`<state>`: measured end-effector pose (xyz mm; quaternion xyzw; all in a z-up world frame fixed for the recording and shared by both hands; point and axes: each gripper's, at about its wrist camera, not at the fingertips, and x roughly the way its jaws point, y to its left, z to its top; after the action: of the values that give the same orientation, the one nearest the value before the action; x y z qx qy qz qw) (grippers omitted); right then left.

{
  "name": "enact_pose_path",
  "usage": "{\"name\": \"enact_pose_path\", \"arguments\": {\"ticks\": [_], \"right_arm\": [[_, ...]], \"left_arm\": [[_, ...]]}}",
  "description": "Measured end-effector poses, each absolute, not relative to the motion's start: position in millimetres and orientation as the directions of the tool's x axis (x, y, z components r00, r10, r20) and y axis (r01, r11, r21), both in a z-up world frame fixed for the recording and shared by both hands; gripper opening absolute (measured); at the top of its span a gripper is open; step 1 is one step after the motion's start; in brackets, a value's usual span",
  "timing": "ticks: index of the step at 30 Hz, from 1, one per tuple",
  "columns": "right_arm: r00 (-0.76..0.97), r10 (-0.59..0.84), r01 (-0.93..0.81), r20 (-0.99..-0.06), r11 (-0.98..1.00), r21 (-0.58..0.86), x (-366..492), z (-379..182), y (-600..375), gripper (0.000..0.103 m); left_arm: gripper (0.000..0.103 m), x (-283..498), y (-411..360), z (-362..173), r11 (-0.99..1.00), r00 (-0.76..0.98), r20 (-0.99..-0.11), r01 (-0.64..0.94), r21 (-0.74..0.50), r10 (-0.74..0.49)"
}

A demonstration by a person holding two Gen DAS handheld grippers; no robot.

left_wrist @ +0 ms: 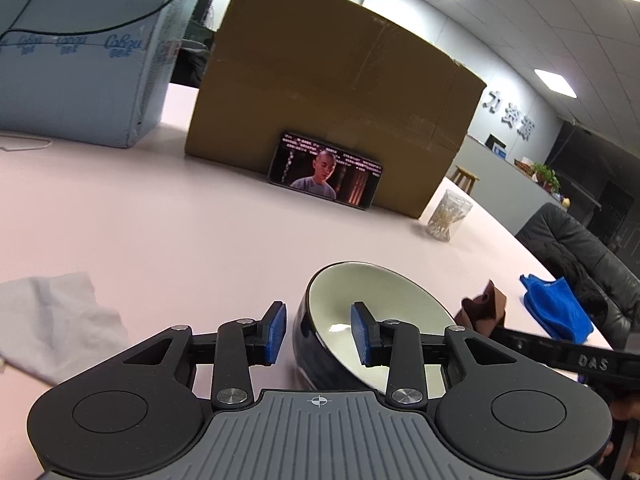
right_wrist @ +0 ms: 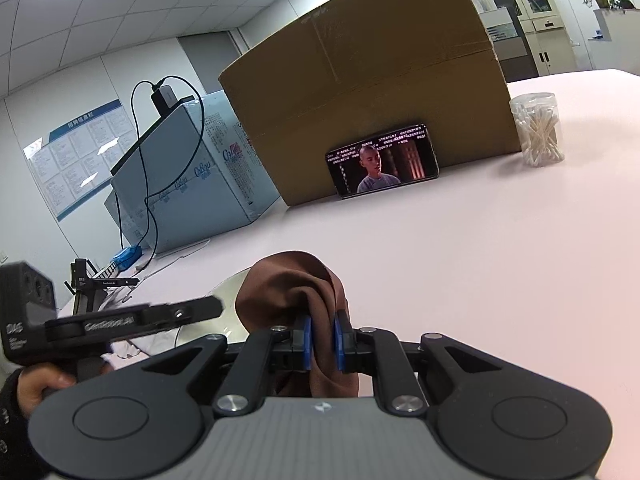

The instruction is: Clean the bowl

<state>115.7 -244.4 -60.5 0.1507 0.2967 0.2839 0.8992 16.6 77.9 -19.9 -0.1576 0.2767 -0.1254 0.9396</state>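
Observation:
A bowl (left_wrist: 360, 304), dark outside and cream inside, is tipped on the pink table (left_wrist: 160, 232) with its opening turned toward the right. My left gripper (left_wrist: 319, 308) straddles its near wall, one blue pad outside and one inside, shut on it. My right gripper (right_wrist: 322, 320) is shut on a brown cloth (right_wrist: 292, 292) that bunches above its pads. From the left wrist, that cloth (left_wrist: 484, 308) sits just right of the bowl's rim. In the right wrist view the cloth hides most of the bowl (right_wrist: 226, 300).
A large cardboard box (left_wrist: 332, 92) stands behind with a phone (left_wrist: 326, 172) leaning on it. A jar of cotton swabs (left_wrist: 448, 216) is to its right. A blue cloth (left_wrist: 556, 312) and a black chair (left_wrist: 580, 248) are far right; a white tissue (left_wrist: 52, 320) lies left.

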Motion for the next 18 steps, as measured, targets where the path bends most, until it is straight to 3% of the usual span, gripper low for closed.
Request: {"name": "enact_pose_path", "arguments": {"ticks": [10, 18], "right_arm": [[0.623, 0.625, -0.481, -0.472, 0.781, 0.398, 154, -56, -223, 0.014], [0.631, 0.645, -0.468, -0.430, 0.759, 0.452, 137, -67, -234, 0.014]], "left_arm": [[0.033, 16, 75, -25, 0.916, 0.807, -0.483, 0.167, -0.365, -0.340], [0.032, 51, 64, -27, 0.936, 0.800, -0.507, 0.185, -0.300, -0.320]]}}
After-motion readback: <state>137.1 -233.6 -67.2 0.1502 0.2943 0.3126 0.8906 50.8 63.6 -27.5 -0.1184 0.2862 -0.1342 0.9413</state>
